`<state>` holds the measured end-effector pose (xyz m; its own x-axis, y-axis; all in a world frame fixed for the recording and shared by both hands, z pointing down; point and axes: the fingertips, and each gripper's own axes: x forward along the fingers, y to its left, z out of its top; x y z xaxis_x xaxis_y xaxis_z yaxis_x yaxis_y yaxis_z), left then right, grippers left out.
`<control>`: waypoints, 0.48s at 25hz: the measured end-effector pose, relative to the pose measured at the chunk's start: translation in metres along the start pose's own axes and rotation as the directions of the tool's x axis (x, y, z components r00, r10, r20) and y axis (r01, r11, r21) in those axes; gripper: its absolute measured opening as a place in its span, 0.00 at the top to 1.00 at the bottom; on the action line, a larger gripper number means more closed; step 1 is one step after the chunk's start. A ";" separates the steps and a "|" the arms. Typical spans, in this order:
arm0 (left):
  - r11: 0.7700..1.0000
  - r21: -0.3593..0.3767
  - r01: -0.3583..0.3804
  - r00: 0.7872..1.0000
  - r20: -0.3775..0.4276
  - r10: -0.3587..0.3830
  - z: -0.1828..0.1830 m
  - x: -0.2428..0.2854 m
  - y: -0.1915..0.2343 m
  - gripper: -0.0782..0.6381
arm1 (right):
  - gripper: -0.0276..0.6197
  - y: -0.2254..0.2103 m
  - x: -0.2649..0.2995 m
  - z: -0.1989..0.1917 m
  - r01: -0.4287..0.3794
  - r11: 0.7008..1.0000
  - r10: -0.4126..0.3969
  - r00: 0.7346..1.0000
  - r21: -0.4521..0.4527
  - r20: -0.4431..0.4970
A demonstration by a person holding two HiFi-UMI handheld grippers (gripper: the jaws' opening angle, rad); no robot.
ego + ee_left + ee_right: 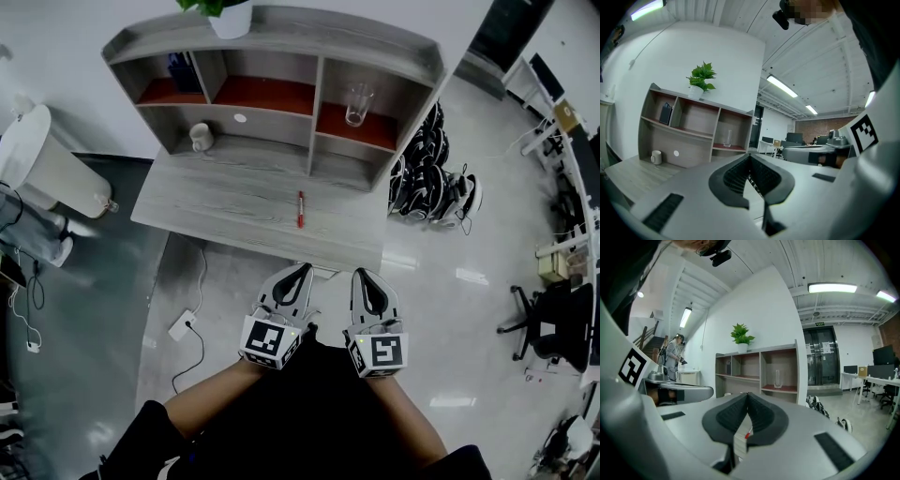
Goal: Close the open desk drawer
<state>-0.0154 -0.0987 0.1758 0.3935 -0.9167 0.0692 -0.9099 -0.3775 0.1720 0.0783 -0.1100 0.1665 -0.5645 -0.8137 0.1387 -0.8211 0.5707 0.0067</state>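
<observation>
Drawer: only a pale sliver is seen, standing out from under the front edge of the desk near its right end, between the tips of the two grippers. Its face, handle and depth cannot be made out.

The left gripper is held about level, its tip at the desk's front edge just left of the sliver; contact cannot be judged. In the left gripper view its fingers are closed together with nothing between them.

The right gripper is held just right of the sliver, tip near the same edge. Its fingers are likewise pressed together, with nothing held. The two grippers are side by side, near but apart.

Desk top: grey wood grain. A red pen lies on it toward the front, ahead of the grippers. A hutch sits along the back, with a mug in its lower left bay, a glass on its right shelf and a potted plant on top.

Edges and room: the desk's right front corner lies just beyond the right gripper. The floor under the front edge is open toward the left, where a power strip and its cable lie. A pile of black-and-white items is stacked against the desk's right side. A white bin stands off the left end. An office chair is noted well apart on the right.
</observation>
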 end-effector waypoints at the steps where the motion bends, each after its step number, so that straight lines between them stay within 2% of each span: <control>1: 1.000 0.000 0.002 1.000 -0.002 -0.002 0.000 0.000 0.000 0.87 | 0.93 0.001 -0.001 0.001 0.001 1.000 -0.001 1.000 -0.002 0.004; 12: 1.000 0.008 -0.015 1.000 -0.003 0.015 -0.001 -0.015 0.004 0.87 | 0.93 0.012 -0.014 -0.006 0.025 1.000 -0.025 1.000 0.007 -0.015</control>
<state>-0.0247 -0.0858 0.1766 0.3801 -0.9219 0.0747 -0.9168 -0.3647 0.1627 0.0768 -0.0913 0.1704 -0.5423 -0.8261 0.1534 -0.8356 0.5493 0.0035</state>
